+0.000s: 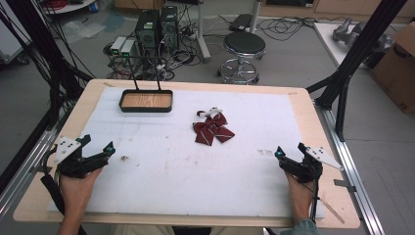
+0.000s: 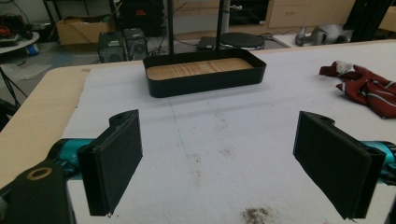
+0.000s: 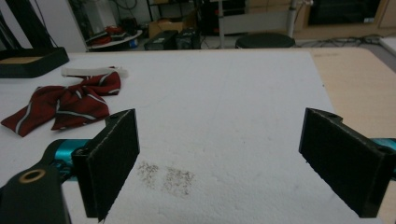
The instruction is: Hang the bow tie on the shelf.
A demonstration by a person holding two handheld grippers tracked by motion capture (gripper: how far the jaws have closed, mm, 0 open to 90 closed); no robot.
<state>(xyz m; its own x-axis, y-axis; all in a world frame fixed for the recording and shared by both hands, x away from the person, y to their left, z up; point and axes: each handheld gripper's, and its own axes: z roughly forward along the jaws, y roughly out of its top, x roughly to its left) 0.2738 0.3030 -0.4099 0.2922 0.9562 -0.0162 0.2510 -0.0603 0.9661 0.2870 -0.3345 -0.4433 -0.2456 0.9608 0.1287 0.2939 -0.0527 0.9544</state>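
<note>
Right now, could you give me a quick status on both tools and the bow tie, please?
Left tool open, empty. Right tool open, empty. Bow tie untouched mid-table, tray beyond it. Path clear.

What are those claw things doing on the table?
A person holds a claw in each hand. The left claw and the right claw both rest open near the table's front edge, holding nothing. A dark red bow tie lies in the middle of the white mat, and a black tray sits farther back. Nothing is picked up yet.
</note>
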